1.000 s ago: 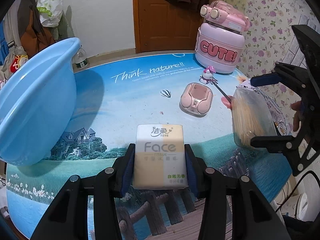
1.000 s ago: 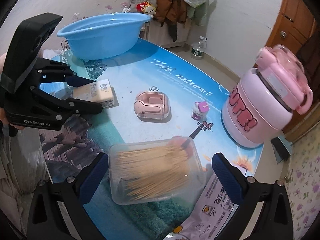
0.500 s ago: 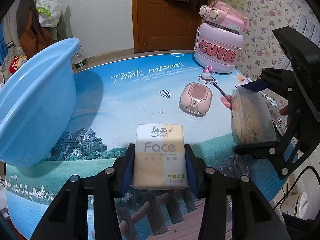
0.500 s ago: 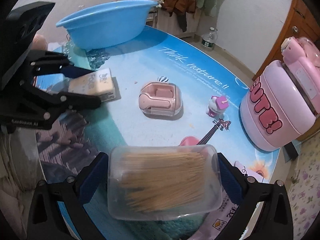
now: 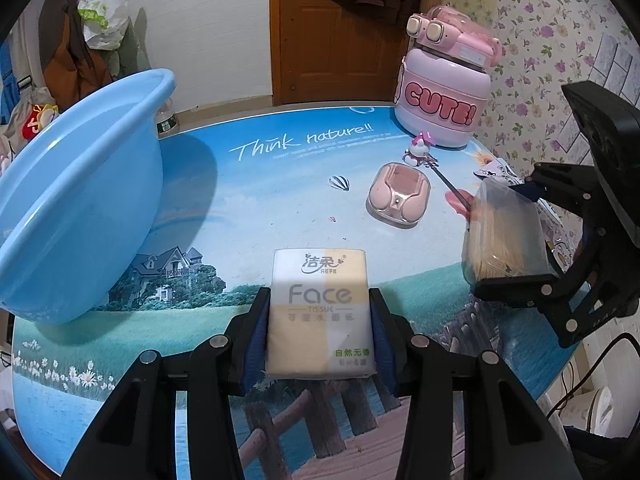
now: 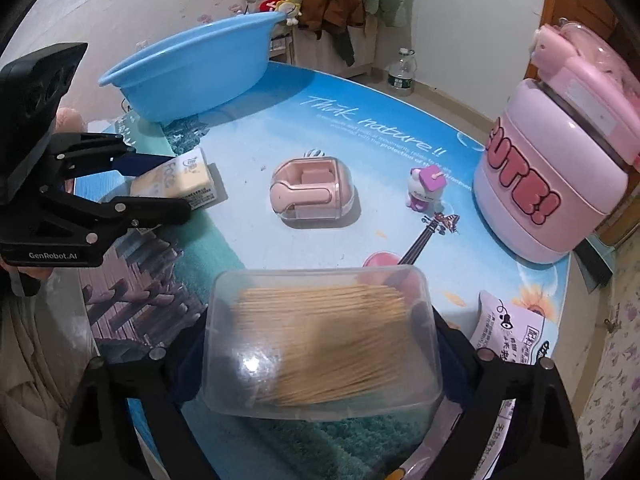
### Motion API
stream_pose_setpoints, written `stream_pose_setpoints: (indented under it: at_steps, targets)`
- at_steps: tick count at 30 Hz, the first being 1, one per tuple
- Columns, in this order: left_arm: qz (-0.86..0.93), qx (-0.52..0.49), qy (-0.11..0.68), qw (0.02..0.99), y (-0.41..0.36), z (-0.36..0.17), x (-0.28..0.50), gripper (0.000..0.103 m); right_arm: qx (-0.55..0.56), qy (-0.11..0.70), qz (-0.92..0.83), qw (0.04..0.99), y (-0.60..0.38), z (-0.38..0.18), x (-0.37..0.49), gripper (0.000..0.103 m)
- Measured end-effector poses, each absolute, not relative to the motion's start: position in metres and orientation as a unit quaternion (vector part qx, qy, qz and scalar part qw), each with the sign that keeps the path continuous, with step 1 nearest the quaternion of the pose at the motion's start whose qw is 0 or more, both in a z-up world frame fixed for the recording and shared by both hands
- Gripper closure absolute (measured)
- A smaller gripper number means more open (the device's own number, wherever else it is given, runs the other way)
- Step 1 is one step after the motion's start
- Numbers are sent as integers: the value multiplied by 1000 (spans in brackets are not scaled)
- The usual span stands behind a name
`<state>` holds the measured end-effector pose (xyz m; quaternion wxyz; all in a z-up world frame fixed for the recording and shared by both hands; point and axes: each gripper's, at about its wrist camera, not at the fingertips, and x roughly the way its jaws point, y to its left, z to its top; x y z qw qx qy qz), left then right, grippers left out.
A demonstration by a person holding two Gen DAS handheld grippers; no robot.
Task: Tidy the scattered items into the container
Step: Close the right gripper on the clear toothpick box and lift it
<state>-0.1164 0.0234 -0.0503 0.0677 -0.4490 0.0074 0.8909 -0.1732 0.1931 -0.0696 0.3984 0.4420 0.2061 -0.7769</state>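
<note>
A cream "Face" tissue pack [image 5: 320, 312] lies on the printed table top, and my left gripper [image 5: 319, 300] is shut on it, blue pads against both long sides. Seen from the right wrist, that gripper [image 6: 176, 186] and the pack [image 6: 176, 178] are at the left. A clear plastic box of toothpicks [image 6: 320, 340] fills the gap of my right gripper [image 6: 320, 344], whose jaws are closing on it; the box looks tilted, and its near side is raised. From the left wrist the box [image 5: 504, 236] sits at the right. The blue basin [image 5: 80, 200] stands at the far left.
A pink earbud case [image 5: 398, 194], a small cat figurine [image 5: 418, 148], a violin-shaped stick [image 6: 424, 240] and a large pink "CUTE!" container [image 5: 444, 100] stand on the far right half. A printed sachet [image 6: 508, 328] lies by the right table edge.
The right gripper's fingers have drawn in against the toothpick box, and the box now looks larger and tilted in its view. The left gripper and tissue pack have not moved.
</note>
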Motion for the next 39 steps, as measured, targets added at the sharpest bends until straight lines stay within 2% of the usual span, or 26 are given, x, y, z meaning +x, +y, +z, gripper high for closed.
stream_pose_setpoints:
  at_steps: [6, 17, 26, 33, 39]
  targets:
    - [894, -442, 6, 66, 20, -45, -113, 59, 444, 186, -794, 371, 198, -68, -158, 10]
    - [897, -439, 4, 61, 15, -42, -104, 59, 456, 81, -854, 237, 192, -61, -116, 10]
    - [901, -430, 5, 49, 8, -34, -92, 59, 438, 44, -886, 145, 196, -40, -92, 10]
    - [901, -433, 11, 39, 3, -35, -77, 59, 424, 15, -899, 110, 214, -24, -68, 10]
    - [898, -439, 6, 30, -3, -39, -67, 59, 424, 14, -898, 112, 202, -34, -60, 10]
